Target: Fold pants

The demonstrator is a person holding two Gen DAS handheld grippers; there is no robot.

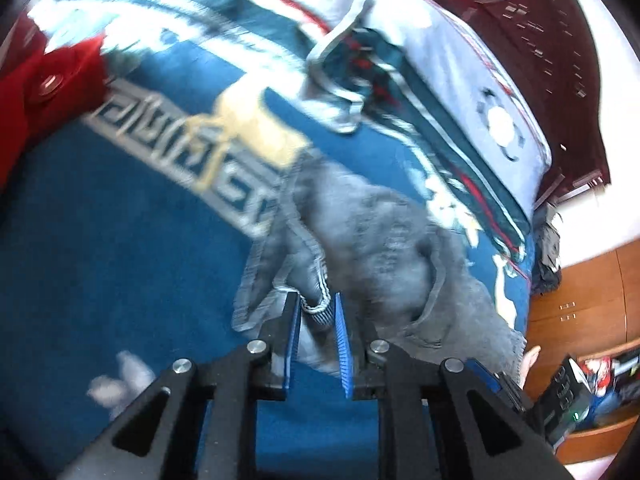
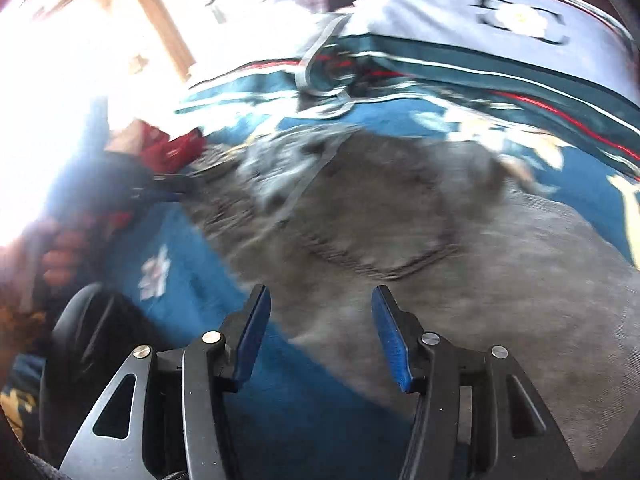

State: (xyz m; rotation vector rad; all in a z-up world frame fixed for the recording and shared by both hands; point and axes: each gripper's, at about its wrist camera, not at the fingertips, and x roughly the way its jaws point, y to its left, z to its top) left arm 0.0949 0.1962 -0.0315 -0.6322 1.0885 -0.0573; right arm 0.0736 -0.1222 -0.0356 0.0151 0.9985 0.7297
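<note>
Grey pants point(image 1: 372, 240) lie crumpled on a blue patterned bedspread point(image 1: 120, 240). My left gripper point(image 1: 316, 308) has its blue pads closed partway on a ribbed edge of the pants point(image 1: 314, 312), which sits between the fingertips. In the right wrist view the pants point(image 2: 400, 224) spread across the middle and right, with a stitched pocket visible. My right gripper point(image 2: 320, 300) is open and empty, just above the near part of the fabric. The left gripper and the hand holding it point(image 2: 160, 184) show blurred at the left. Both views are motion-blurred.
A folded quilt with teal, white and red stripes point(image 1: 460, 92) lies at the head of the bed, by a dark wooden headboard point(image 1: 560, 40). A red cloth point(image 1: 44, 88) sits at the left. Wooden cabinets point(image 1: 588, 300) stand to the right. Bright window glare point(image 2: 60, 80) fills the left.
</note>
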